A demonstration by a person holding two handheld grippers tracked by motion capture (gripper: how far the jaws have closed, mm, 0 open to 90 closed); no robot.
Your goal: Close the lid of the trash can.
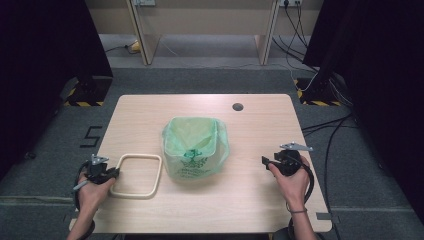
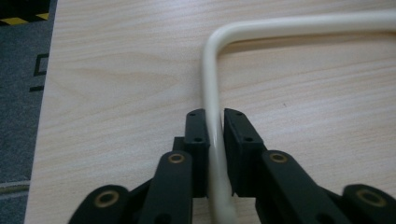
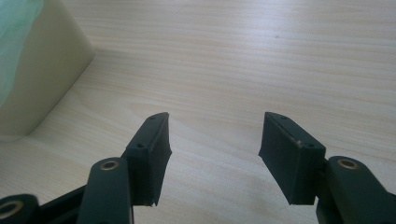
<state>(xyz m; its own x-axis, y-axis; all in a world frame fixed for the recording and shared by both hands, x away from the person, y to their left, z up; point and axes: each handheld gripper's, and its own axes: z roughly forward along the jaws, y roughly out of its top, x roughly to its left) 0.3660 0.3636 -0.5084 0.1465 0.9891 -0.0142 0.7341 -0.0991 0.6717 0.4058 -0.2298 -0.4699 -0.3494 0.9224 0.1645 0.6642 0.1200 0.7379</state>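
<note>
On the pale wooden desk, a cream rounded-square frame lies flat near the front left corner, just left of a small bin lined with a green bag. The frame and the bin sit close together; whether they touch is hard to tell from the high view.

The left gripper meets the frame's left side. In the left gripper view its fingers pinch the frame's thin tube from both sides, the pads pressed against it. The tube runs down between them and is cut off at the bottom edge, and the frame's far side runs out of the picture on the right, so most of its outline is out of sight there.

The right gripper sits well to the right of the bin, low over bare desk. In the right gripper view its fingers are spread wide with only wood grain between them. The bin's cream wall shows at the upper left, cropped by the picture edge, with a blurred strip of the green bag above it; the print on the bag is too small to read from above.

A dark round hole marks the desk's far side.
</note>
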